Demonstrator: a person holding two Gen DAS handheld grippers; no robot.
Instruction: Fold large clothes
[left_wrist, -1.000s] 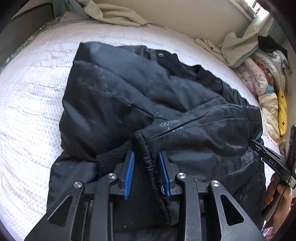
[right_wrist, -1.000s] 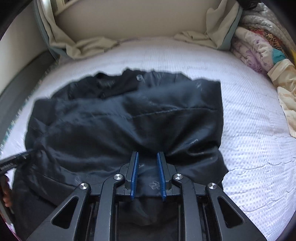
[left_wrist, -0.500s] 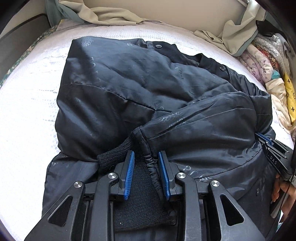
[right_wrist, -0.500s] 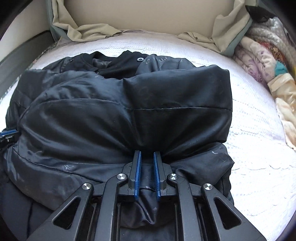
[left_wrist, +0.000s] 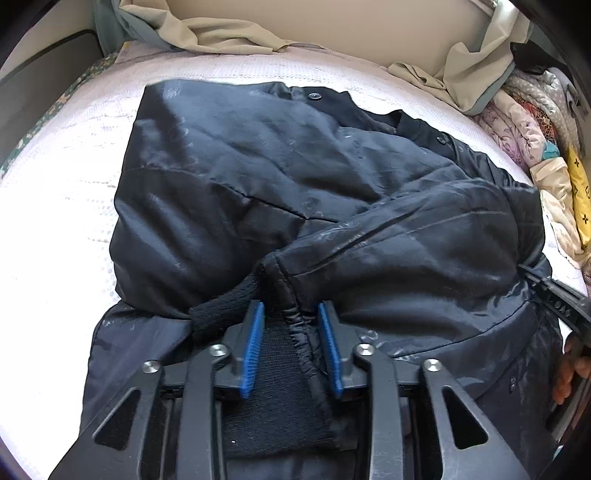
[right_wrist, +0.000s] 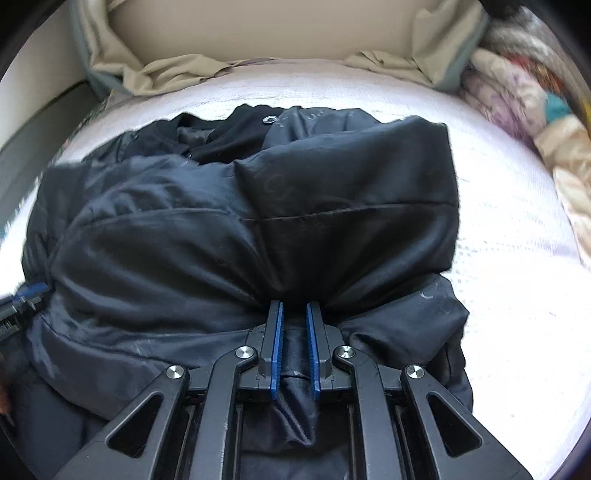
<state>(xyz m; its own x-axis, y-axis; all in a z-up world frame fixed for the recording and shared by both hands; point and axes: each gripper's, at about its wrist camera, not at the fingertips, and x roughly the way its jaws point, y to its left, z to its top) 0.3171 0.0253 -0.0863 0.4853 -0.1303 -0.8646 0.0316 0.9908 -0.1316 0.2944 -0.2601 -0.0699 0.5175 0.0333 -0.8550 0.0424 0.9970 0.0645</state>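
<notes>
Left wrist view: black jacket (left_wrist: 295, 206) lies bunched mid-frame on white bedspread (left_wrist: 55, 229), hem folded up over body. Left gripper (left_wrist: 290, 332) pinches knit cuff and elastic hem between blue pads. Right gripper (right_wrist: 294, 332) pinches gathered hem, pads nearly together. Beige cloth (left_wrist: 207, 33) upper left; floral bedding (left_wrist: 532, 129) upper right.

The black jacket (left_wrist: 295, 206) bulks over the middle of the bed (left_wrist: 55, 221), leaving bare white cover along its left edge and, in the right wrist view, toward its right edge. Crumpled beige cloth (left_wrist: 207, 33) crowds the far edge against the headboard, and a heap of patterned bedding (left_wrist: 532, 147) blocks the far right corner.
</notes>
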